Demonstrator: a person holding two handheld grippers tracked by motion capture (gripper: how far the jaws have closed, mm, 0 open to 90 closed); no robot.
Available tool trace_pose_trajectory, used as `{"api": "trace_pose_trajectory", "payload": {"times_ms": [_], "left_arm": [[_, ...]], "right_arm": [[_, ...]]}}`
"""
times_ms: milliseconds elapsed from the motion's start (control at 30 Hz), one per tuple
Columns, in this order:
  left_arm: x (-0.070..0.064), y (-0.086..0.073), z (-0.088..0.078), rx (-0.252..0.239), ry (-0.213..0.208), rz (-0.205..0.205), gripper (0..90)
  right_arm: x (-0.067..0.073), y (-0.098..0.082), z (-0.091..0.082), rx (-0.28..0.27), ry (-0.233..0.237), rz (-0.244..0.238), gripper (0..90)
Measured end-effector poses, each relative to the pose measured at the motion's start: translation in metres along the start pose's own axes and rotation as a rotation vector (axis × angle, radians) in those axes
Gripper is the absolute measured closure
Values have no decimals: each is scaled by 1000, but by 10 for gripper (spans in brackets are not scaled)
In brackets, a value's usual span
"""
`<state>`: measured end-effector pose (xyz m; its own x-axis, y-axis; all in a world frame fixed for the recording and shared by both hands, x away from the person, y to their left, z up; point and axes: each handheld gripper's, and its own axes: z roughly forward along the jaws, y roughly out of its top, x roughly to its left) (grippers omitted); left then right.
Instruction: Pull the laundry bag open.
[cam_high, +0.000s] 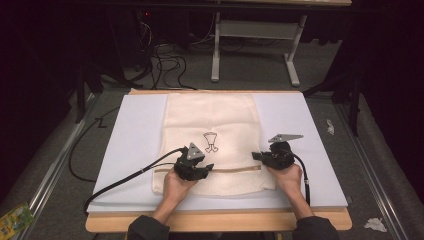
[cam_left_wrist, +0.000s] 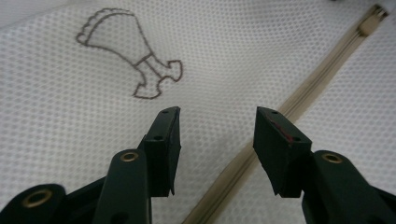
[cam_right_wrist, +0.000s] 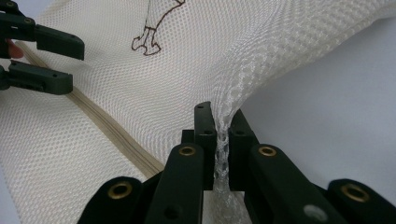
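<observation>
- High view: a cream mesh laundry bag (cam_high: 212, 142) lies flat on the pale counter (cam_high: 130, 145), its zipper (cam_high: 235, 169) running across near the person's edge.
- Right gripper (cam_right_wrist: 221, 122) has its fingers pinched tight on a bunched fold at the bag's right edge; good anchor, keep that tension.
- Left gripper (cam_left_wrist: 217, 133) hovers with fingers half apart, nothing between them, beside the zipper.
- My read: it should slide along to the zipper pull (cam_left_wrist: 373, 18) and grip squarely.
</observation>
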<state>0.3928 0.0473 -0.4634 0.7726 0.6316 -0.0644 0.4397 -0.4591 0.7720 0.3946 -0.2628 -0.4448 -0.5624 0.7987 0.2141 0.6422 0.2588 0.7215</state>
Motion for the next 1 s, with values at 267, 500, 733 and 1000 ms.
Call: {"api": "trace_pose_trajectory", "payload": {"times_ms": [267,500,733,1000], "left_arm": [[-17,12,9,7,-39,45,543],[-29,17,19,7,-89,56,561],[-37,23,28,5,-119,52,564],[-39,28,30,-7,-146,48,575]], "right_arm": [[1,2,-2,-5,13,12,878],[4,5,-3,-5,20,4,878],[5,6,-1,-1,26,6,879],[7,10,-2,-6,33,6,879]]}}
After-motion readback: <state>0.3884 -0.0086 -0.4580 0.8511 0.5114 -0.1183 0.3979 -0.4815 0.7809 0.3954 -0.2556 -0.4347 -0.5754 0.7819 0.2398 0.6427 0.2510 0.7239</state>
